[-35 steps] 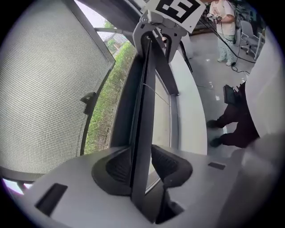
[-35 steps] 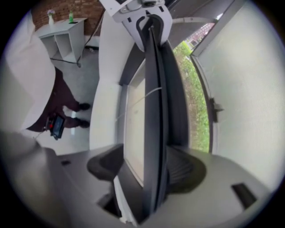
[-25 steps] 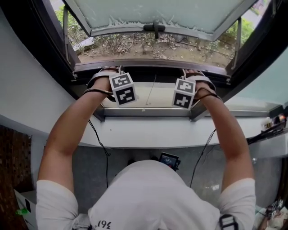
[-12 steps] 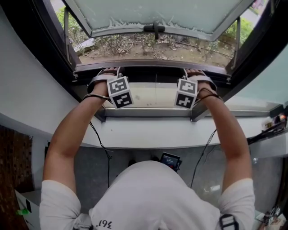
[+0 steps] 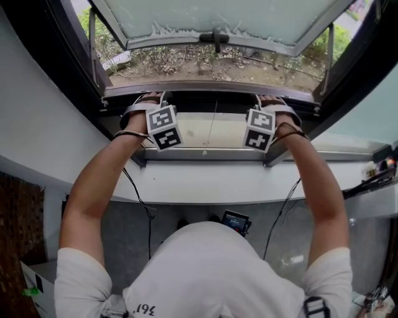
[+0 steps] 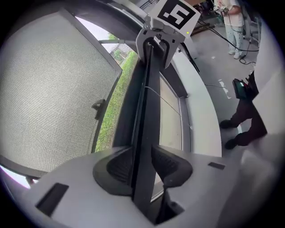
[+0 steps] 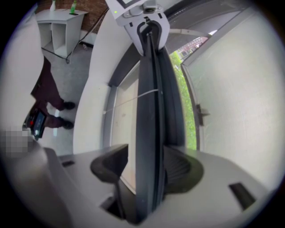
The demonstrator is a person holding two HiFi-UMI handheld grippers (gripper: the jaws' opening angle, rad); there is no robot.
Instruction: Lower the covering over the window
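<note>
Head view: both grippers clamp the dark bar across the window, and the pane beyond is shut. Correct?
No: the pane is swung open outward, as the head view shows. The left gripper and right gripper, their jaws having just closed, do clamp the dark bar.

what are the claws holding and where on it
The dark bar: both claws have just closed on it, left claw toward its left end, right claw toward its right.

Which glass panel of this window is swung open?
The centre sash, with the black handle: its lower edge tilts outward over the ground, whereas the pale pane at right sits shut in its frame.
</note>
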